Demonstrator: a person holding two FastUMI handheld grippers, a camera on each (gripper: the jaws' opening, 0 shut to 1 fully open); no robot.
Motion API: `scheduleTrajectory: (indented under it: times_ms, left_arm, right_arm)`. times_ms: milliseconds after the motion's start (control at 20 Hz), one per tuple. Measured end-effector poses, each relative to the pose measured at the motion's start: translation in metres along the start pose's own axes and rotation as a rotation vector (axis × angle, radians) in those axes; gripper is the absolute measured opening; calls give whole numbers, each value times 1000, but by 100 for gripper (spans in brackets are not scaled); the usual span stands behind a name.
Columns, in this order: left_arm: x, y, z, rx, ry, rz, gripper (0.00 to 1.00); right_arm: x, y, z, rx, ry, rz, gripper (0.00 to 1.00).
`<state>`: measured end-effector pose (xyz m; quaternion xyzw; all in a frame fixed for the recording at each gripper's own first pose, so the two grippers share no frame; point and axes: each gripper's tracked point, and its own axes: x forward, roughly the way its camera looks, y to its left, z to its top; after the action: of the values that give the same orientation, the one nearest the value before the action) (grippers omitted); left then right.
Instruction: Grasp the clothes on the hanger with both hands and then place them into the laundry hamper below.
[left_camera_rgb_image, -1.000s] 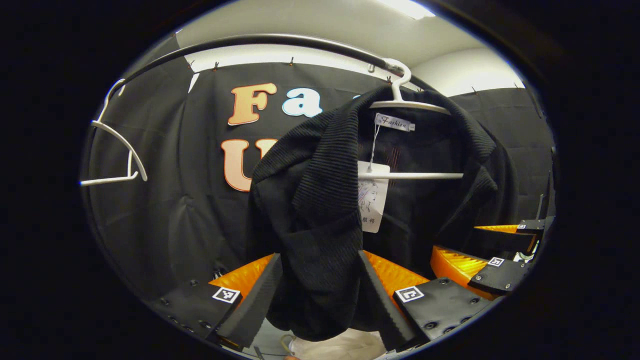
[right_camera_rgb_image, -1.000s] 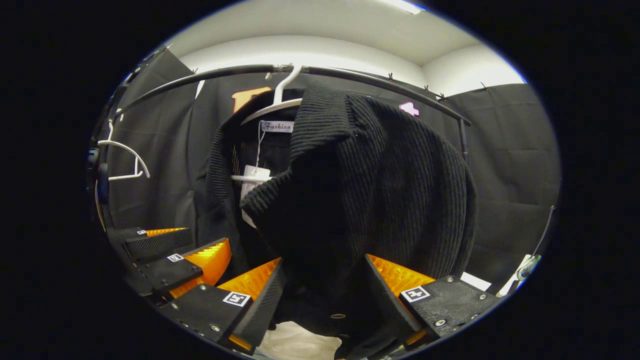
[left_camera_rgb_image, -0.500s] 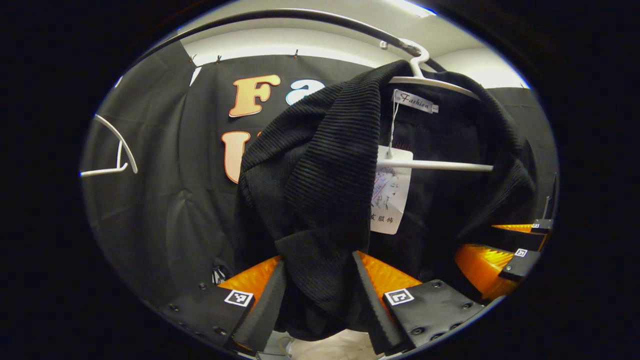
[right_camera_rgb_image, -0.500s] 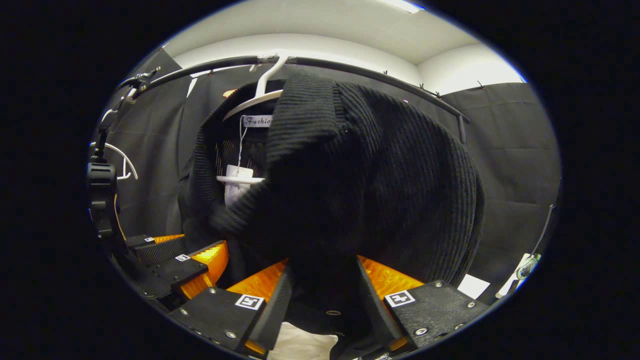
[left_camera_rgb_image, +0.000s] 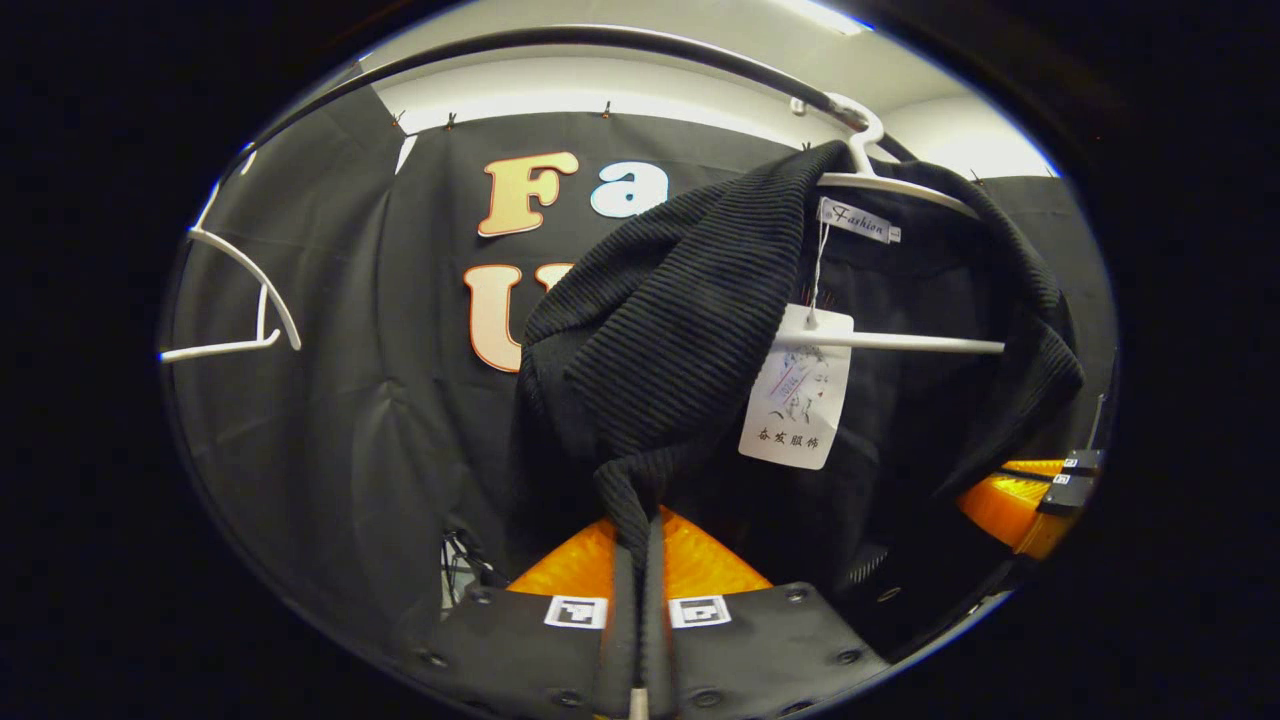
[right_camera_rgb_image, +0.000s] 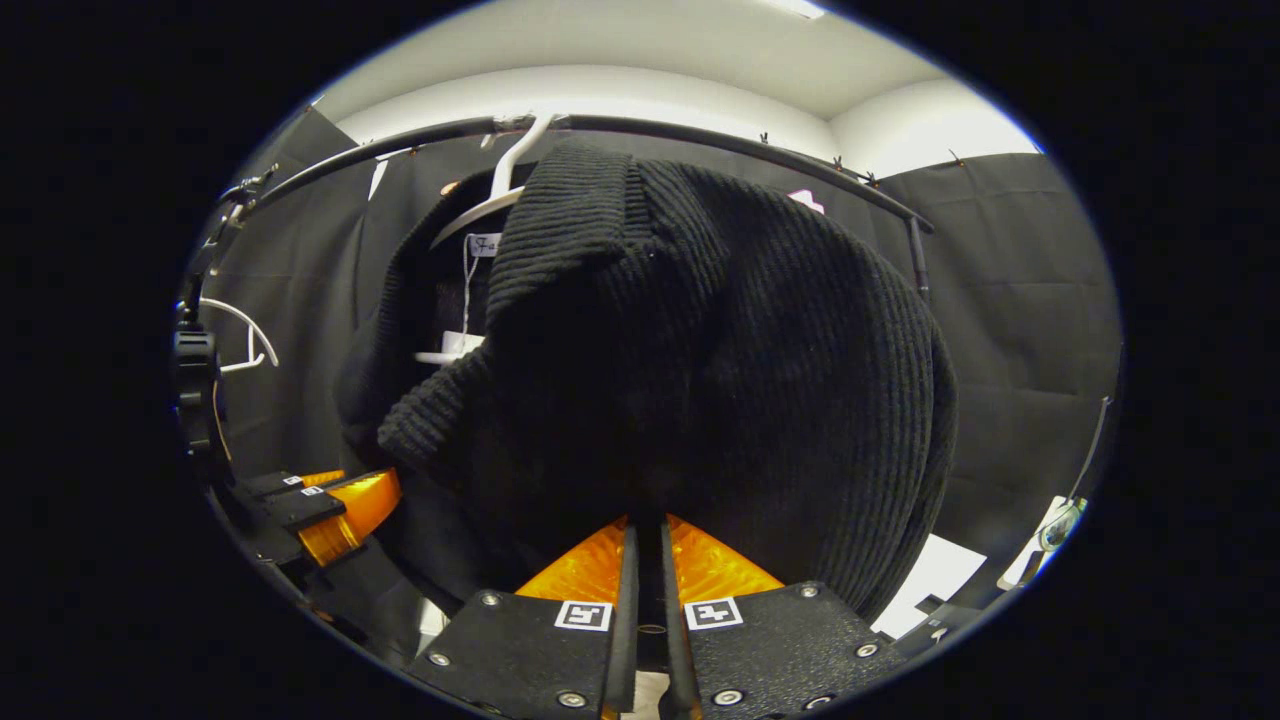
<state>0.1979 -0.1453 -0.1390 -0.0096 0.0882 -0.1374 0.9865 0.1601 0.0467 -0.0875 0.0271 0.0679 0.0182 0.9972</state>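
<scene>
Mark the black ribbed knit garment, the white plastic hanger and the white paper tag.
black ribbed knit garment (left_camera_rgb_image: 670, 330), left gripper view, front panel
white plastic hanger (left_camera_rgb_image: 900, 342), left gripper view, crossbar
white paper tag (left_camera_rgb_image: 797, 400), left gripper view, centre

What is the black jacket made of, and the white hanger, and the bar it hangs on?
The black jacket looks like soft ribbed knit, maybe wool or acrylic: fine ridges run across it and it folds limply. The white hanger looks like smooth plastic, though coated wire is possible. The rail looks like dark painted metal: thin, rigid, with a slight shine.
</scene>
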Motion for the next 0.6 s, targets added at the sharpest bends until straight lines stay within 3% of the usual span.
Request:
scheduleTrajectory:
  times_ms: [50,100,200,300,350,400,500,600]
  left_arm:
    - [-2,1,-1,2,6,-5,8]
    - [-4,2,0,10,8,-6,8]
    - [-10,4,2,25,14,-9,4]
    - [-17,5,4,23,23,-18,10]
    - [-22,7,5,18,25,-22,7]
    - [-27,9,6,12,26,-23,7]
    - [-34,15,11,0,27,-29,7]
    - [-43,20,17,-13,26,-31,7]
  right_arm:
    - [-4,2,-1,0,-6,-1,14]
    - [-13,6,1,-2,-10,5,7]
    - [-21,17,-4,1,-15,23,35]
    - [-34,25,-10,11,-9,41,62]
    - [-40,29,-14,20,-2,44,75]
    - [-44,33,-16,28,1,48,83]
    - [-44,36,-17,16,-9,33,87]
    - [-35,28,-12,-13,-32,-22,83]
